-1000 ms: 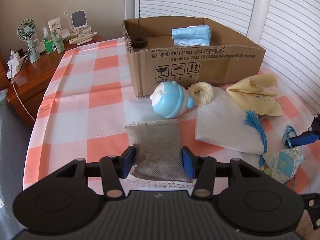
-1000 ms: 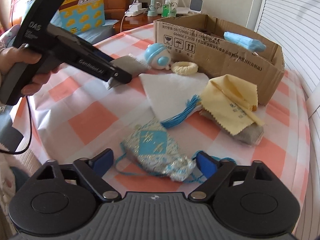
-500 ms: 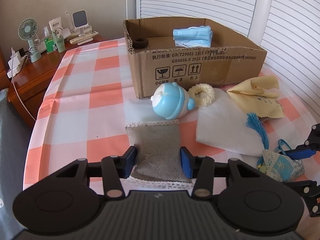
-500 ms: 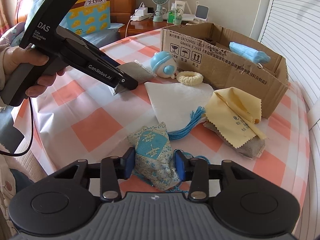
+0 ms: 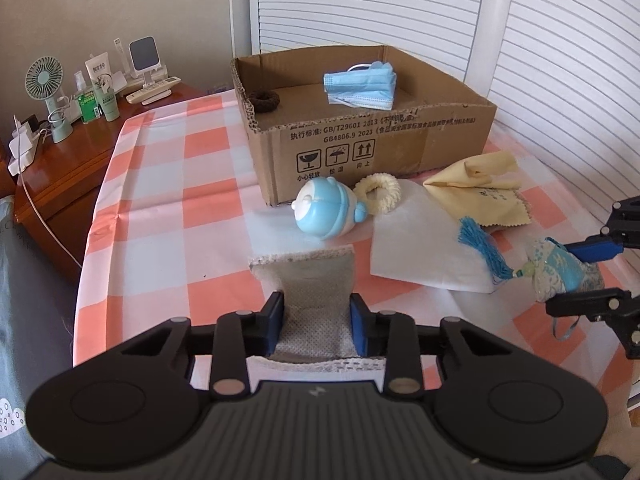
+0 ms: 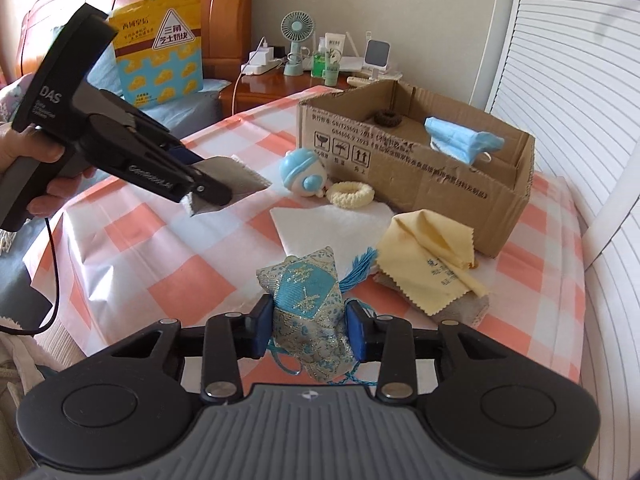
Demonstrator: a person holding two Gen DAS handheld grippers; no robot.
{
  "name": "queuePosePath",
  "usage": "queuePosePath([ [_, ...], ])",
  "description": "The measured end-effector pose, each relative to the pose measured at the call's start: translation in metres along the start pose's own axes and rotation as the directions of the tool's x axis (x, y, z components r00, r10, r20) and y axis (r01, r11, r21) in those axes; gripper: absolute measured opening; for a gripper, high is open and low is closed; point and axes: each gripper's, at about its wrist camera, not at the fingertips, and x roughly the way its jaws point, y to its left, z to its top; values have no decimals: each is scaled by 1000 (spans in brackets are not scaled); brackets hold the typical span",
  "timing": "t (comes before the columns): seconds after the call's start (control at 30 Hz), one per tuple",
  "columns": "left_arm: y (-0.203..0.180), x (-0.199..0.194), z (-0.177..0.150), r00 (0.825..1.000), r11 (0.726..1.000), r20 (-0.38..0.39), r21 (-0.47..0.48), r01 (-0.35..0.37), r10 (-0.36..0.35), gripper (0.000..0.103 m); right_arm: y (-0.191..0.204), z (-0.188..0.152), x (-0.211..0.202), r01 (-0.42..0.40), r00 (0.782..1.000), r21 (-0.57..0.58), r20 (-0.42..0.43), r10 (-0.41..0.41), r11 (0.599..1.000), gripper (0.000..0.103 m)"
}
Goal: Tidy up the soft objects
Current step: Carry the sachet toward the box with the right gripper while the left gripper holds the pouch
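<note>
My left gripper (image 5: 318, 320) is closing, and its pads pinch a grey mesh cloth (image 5: 312, 292) that buckles upward between them. The right wrist view shows this cloth (image 6: 236, 176) held off the table in the left gripper (image 6: 208, 196). My right gripper (image 6: 308, 328) is also closing, its pads pressing the sides of a blue brocade sachet (image 6: 304, 292) with a blue tassel (image 6: 360, 268). An open cardboard box (image 5: 360, 148) beyond holds blue face masks (image 5: 360, 84) and a brown hair tie (image 5: 262, 100).
In front of the box lie a blue round toy (image 5: 326, 210), a cream scrunchie (image 5: 378, 192), a white cloth (image 5: 420, 248) and a yellow cloth (image 5: 480, 196). A wooden side table (image 5: 60, 176) with a fan and bottles stands left. White shutters run behind and right.
The left jaws narrowed on the grey cloth, which bunched up and rose. The right jaws went from wide apart to gripping the sachet, which lifted a little off the table.
</note>
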Motion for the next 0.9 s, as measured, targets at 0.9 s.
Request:
queuePosePath([
  [0.9, -4, -28, 117, 984, 988, 167, 149, 30, -55, 51, -65, 78, -21, 103, 983, 49, 150, -110, 993, 43],
])
